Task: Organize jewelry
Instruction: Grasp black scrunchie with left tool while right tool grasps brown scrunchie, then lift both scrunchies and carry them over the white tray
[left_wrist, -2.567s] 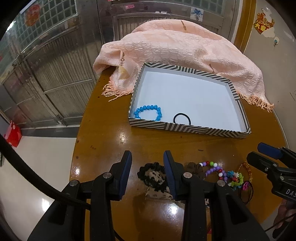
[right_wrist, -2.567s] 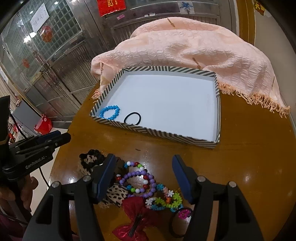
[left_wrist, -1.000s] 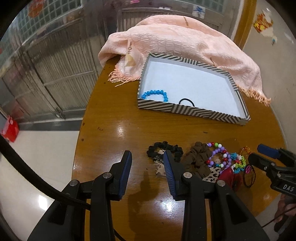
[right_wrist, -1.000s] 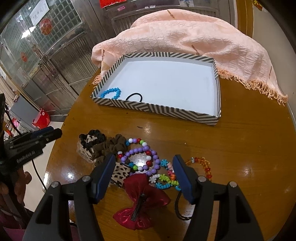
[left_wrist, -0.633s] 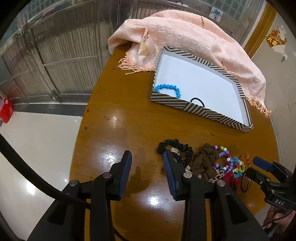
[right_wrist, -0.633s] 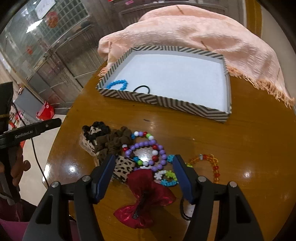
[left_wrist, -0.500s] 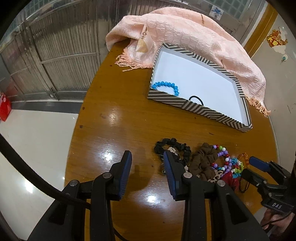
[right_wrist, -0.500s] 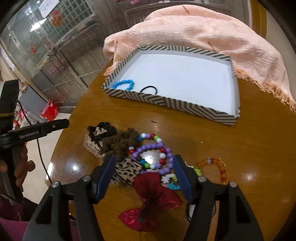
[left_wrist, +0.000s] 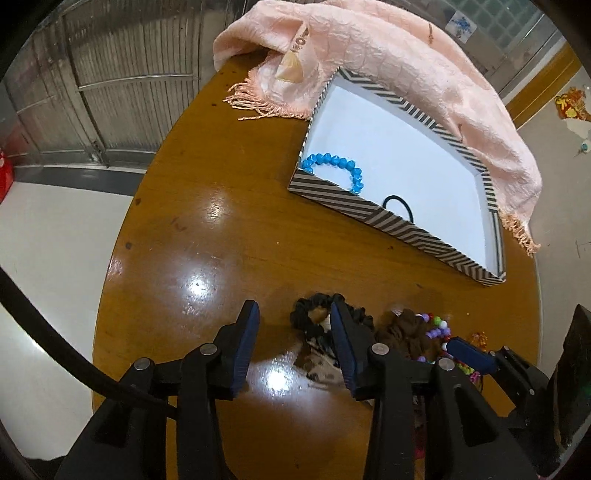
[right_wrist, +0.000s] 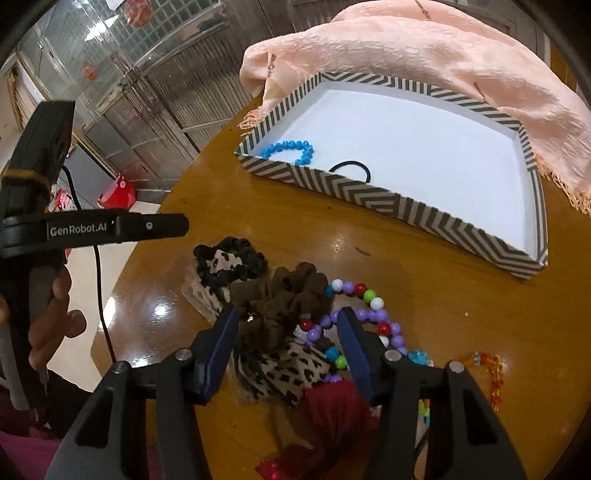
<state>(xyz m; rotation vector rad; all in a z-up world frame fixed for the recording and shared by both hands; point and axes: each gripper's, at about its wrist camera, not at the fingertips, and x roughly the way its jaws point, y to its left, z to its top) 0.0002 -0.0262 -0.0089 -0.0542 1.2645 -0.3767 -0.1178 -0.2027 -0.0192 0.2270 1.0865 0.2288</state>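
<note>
A striped tray (right_wrist: 376, 201) (left_wrist: 352, 208) holds a blue bead bracelet (right_wrist: 290, 149) (left_wrist: 334, 166) and a black hair tie (right_wrist: 351, 168) (left_wrist: 399, 203). In front of it lies a pile: a black scrunchie (right_wrist: 231, 264) (left_wrist: 314, 314), a brown scrunchie (right_wrist: 284, 299) (left_wrist: 406, 332), a multicolour bead bracelet (right_wrist: 362, 306), leopard-print fabric (right_wrist: 291, 369), a red bow (right_wrist: 328, 417) and an orange bead bracelet (right_wrist: 493, 369). My right gripper (right_wrist: 286, 332) is open, its fingers on either side of the brown scrunchie. My left gripper (left_wrist: 293, 328) is open and empty, just left of the black scrunchie.
A pink fringed scarf (right_wrist: 424, 48) (left_wrist: 369, 51) drapes over the far side of the tray. The round wooden table's (left_wrist: 207, 229) left edge drops to a white floor. Metal shutters stand behind.
Both grippers pulled back from the tray, then the right one came down and forward over the pile around the brown scrunchie. The right jaws narrowed somewhat. The left swung left.
</note>
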